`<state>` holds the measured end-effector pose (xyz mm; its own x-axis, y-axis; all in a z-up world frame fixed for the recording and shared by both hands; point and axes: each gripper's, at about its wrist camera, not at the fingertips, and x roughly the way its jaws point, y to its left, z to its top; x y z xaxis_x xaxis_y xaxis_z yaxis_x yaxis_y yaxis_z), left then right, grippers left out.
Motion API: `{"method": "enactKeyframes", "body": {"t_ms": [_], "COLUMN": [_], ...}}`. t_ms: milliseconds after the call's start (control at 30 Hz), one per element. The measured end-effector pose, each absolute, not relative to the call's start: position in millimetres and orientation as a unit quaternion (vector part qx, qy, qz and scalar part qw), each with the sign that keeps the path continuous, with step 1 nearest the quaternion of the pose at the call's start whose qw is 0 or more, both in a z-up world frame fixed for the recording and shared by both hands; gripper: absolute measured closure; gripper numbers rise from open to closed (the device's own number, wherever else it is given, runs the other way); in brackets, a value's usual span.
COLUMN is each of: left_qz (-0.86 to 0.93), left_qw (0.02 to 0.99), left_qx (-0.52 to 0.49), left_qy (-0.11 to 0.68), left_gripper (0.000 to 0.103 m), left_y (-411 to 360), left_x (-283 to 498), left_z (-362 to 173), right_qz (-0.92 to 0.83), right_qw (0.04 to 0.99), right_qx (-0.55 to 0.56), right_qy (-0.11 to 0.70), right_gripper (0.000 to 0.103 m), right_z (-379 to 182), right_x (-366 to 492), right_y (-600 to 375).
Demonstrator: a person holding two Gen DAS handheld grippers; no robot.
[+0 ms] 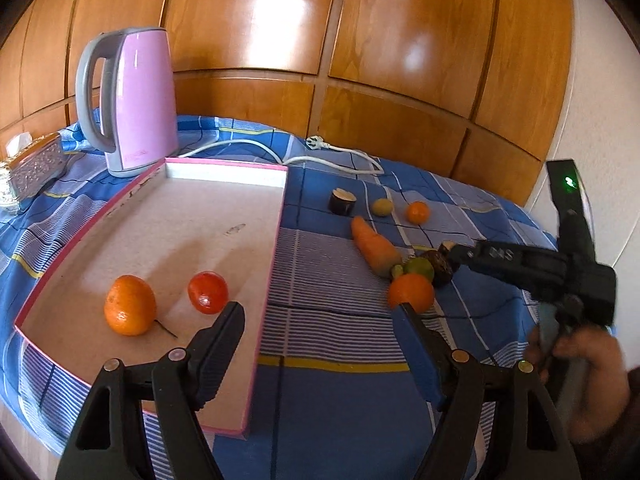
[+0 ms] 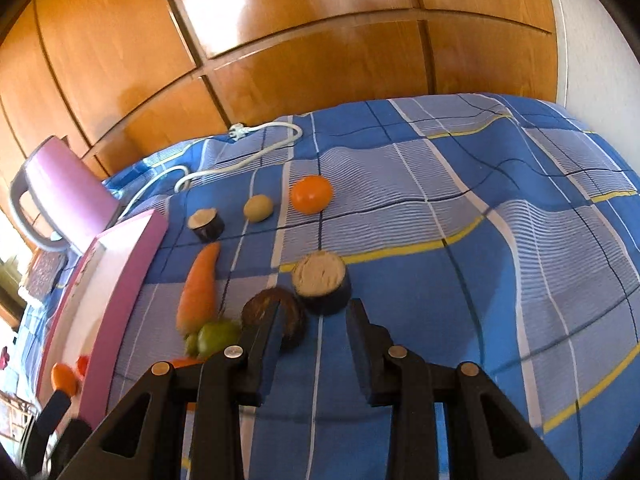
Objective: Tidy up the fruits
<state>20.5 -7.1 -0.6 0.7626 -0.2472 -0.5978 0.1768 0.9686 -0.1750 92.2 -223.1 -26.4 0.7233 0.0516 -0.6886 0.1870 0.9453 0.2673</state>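
My right gripper (image 2: 312,344) has its fingers wide with nothing in them. The brown fruit (image 2: 276,312) touches my inner finger, with the eggplant chunk (image 2: 322,282) just ahead of the gap. I'd slide over so the fruit sits between the fingers, then close gently so it doesn't roll. The left gripper (image 1: 320,316) is wide too, over the tray (image 1: 276,240) edge.

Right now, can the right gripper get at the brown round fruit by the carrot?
Probably yes. The right gripper is open, with the brown fruit just ahead at its left finger. A cut eggplant piece sits close beside it and a green fruit on the other side, so the jaws may bump them.
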Motion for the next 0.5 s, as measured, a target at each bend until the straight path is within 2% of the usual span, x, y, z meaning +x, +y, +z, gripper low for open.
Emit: {"method": "enactKeyframes", "body": {"t_ms": [300, 500], "left_qz": [-0.119, -0.138], "left_qw": [0.935, 0.942], "left_qx": [-0.043, -0.014], "left_qy": [0.331, 0.305], "left_gripper": [0.026, 0.028], "left_y": [-16.1, -29.4], "left_x": [21.6, 18.0], "left_z": [-3.1, 7.4], "right_qz": [-0.042, -0.068], "right_qw": [0.918, 0.917], "right_qx": [0.162, 0.167], "right_qy": [0.361, 0.357], "right_gripper": [0.068, 0.069], "right_z": [-35.2, -33.8], "right_x": [108.0, 104.6], "right_y": [-225.6, -235.0]}}
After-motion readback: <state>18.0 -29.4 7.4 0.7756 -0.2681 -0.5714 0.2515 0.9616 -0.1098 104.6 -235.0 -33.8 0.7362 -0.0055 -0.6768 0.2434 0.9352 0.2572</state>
